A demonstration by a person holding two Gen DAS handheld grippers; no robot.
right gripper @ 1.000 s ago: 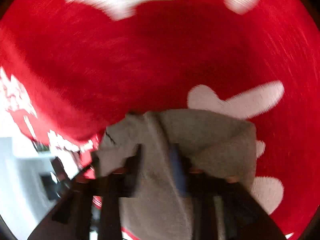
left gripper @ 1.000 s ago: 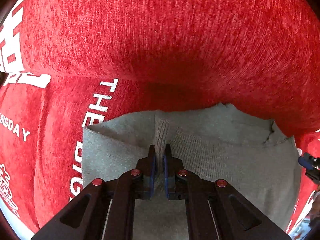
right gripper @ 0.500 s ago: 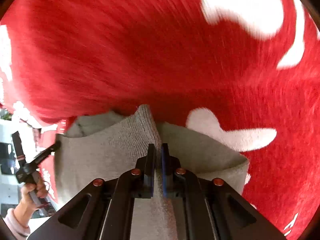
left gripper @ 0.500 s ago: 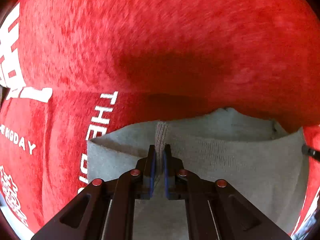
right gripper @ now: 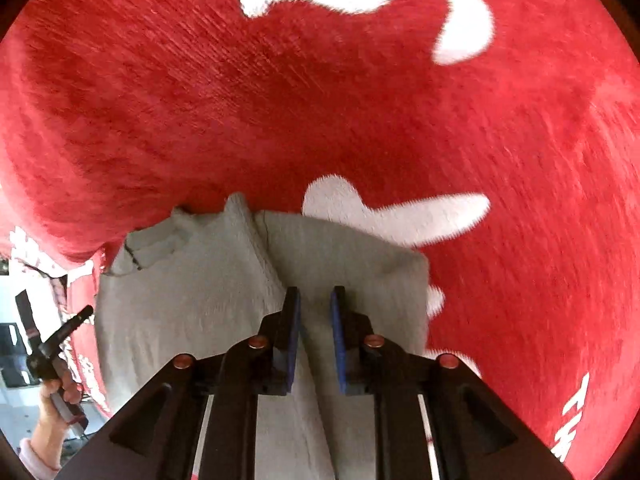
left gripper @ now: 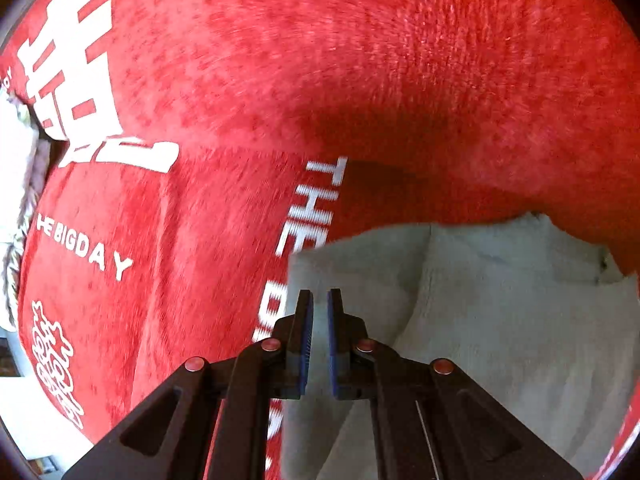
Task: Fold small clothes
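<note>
The grey knitted garment (left gripper: 500, 320) lies on a red blanket (left gripper: 360, 80) and fills the lower right of the left wrist view. The left tongs (left gripper: 317, 304) stand over its left edge, nearly together. Grey cloth shows in the slit, but I cannot tell if any is pinched. Only this view shows the white lettering "THE BIGDAY" at the left and a large white character in the upper left.

In the right wrist view the garment sits at lower centre, with a raised fold running down towards the right tongs (right gripper: 316, 300). Its jaws have just been opening and stand apart, cloth between them, pads off it. Only this view shows a hand (right gripper: 56, 396) gripping a black handle at lower left.
</note>
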